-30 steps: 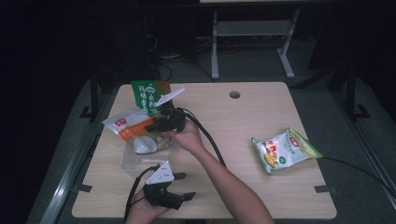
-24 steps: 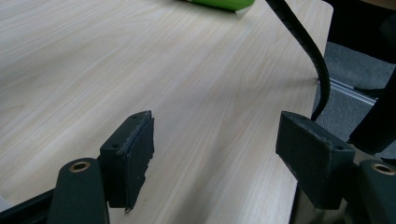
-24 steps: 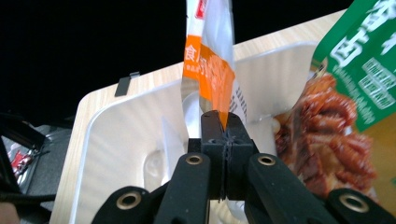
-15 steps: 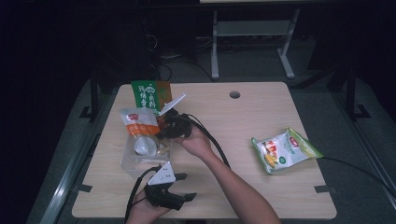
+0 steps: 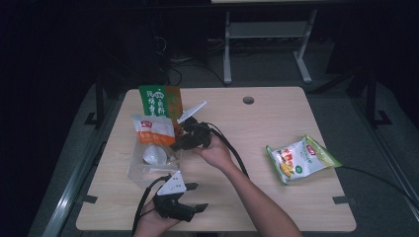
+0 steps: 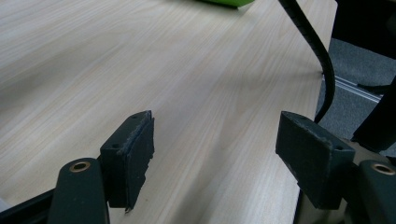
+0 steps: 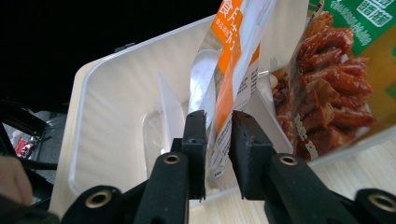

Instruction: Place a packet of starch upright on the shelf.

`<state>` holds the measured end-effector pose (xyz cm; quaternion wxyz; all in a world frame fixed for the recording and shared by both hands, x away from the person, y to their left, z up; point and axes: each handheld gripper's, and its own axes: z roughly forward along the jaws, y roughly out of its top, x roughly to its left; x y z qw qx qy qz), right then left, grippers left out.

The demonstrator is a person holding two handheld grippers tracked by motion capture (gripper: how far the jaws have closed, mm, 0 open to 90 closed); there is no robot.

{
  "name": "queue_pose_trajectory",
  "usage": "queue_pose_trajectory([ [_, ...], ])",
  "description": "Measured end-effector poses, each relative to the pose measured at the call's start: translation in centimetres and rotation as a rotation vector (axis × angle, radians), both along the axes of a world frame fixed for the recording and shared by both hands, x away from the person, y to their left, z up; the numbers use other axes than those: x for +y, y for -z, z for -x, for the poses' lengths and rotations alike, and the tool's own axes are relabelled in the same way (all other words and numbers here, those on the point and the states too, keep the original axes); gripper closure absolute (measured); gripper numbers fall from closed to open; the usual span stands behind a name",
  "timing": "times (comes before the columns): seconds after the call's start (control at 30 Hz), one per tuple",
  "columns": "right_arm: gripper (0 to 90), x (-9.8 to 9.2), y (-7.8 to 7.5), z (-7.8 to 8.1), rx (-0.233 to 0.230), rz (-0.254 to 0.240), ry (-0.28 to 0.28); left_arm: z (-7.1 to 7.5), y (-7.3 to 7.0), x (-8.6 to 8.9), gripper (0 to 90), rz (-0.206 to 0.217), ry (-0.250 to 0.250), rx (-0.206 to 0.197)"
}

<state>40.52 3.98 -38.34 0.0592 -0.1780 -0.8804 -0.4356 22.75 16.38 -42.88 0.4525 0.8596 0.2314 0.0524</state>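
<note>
in the right gripper view the two black jaws of the right gripper (image 7: 218, 135) stand narrow, with the lower edge of an orange and white snack pouch (image 7: 233, 56) between them. they have just been opening, and a slim gap shows between the pads and the pouch, so the pouch stands between them rather than being squeezed. the pouch rises upright from the jaws into a clear plastic bin (image 7: 116, 116), its foot inside the bin's near wall. just beside it, toward the right of that view, a green pouch with red printed food (image 7: 336, 88) leans against the bin.

from above, the right gripper (image 5: 190, 138) lies at the bin's right side, the hand behind it, and the orange and white pouch (image 5: 152, 129) stands over the bin (image 5: 141, 170) near the table's left edge. the green pouch (image 5: 159, 100) stands upright just behind it.

the left gripper (image 6: 215, 154) has its jaws wide apart with bare wooden table (image 6: 187, 70) between them. in the high view it (image 5: 178, 207) rests near the table's front edge, held in the left hand, in front of the bin.

a third pouch, green and white (image 5: 301, 159), lies flat well apart on the table's right side.
</note>
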Motion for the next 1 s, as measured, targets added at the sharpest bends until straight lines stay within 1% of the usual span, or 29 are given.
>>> queue_pose_trajectory([
  [0.03,74.3,0.0,0.0,0.0,0.0,0.0,0.0,0.0,0.0,0.0,27.5,0.0,-0.001,0.001],
  [0.07,71.9,-0.4,-0.3,0.2,-0.001,0.0,0.004,0.0,0.0,0.0,27.4,-0.001,-0.004,0.002],
  [0.17,69.7,-0.8,-0.5,0.3,-0.007,0.005,0.003,0.0,0.0,0.0,27.5,-0.003,-0.01,0.005],
  [0.2,68.3,-1.0,-0.7,0.4,-0.013,0.007,0.008,-0.1,0.1,0.0,27.5,-0.008,-0.006,-0.001],
  [0.27,67.5,-1.5,-0.9,0.5,-0.02,0.003,0.003,-0.1,0.1,0.0,27.5,-0.01,-0.007,0.001],
  [0.47,65.4,-3.3,-1.8,1.1,-0.035,0.001,0.025,-0.2,0.2,0.1,27.4,-0.007,-0.011,0.005],
  [0.5,64.4,-3.8,-2.0,1.2,-0.043,0.002,0.034,-0.2,0.2,0.1,27.4,-0.007,-0.011,0.007],
  [0.57,64.1,-4.1,-2.0,1.3,-0.042,0.003,0.041,-0.2,0.2,0.1,27.3,-0.007,-0.009,0.004],
  [0.6,63.7,-4.8,-2.0,1.5,-0.036,0.001,0.056,-0.2,0.1,0.1,27.2,-0.009,-0.01,0.002],
  [0.63,63.7,-5.1,-2.0,1.6,-0.027,-0.003,0.06,-0.2,0.1,0.2,27.2,-0.011,-0.01,0.0],
  [0.7,63.6,-5.4,-2.0,1.7,-0.032,0.001,0.065,-0.2,0.0,0.2,27.2,-0.012,-0.013,-0.002],
  [0.77,62.6,-6.2,-1.8,2.0,-0.025,-0.003,0.08,-0.2,0.1,0.2,27.2,-0.017,-0.016,-0.003],
  [0.8,62.6,-6.2,-1.8,2.0,-0.025,-0.003,0.08,-0.2,0.1,0.2,27.2,-0.019,-0.017,-0.004],
  [0.83,62.6,-6.5,-1.7,2.1,-0.033,0.0,0.087,-0.3,0.1,0.2,27.2,-0.024,-0.016,-0.006],
  [0.9,61.9,-7.3,-1.6,2.3,-0.032,-0.001,0.101,-0.2,0.1,0.1,27.2,-0.019,-0.018,-0.007],
  [0.97,61.8,-8.3,-1.6,2.7,-0.025,-0.003,0.124,-0.2,0.2,0.1,27.2,-0.028,-0.013,-0.015],
  [1.0,61.7,-8.6,-1.7,2.8,-0.027,-0.001,0.127,-0.2,0.2,0.0,27.2,-0.028,-0.01,-0.016],
])
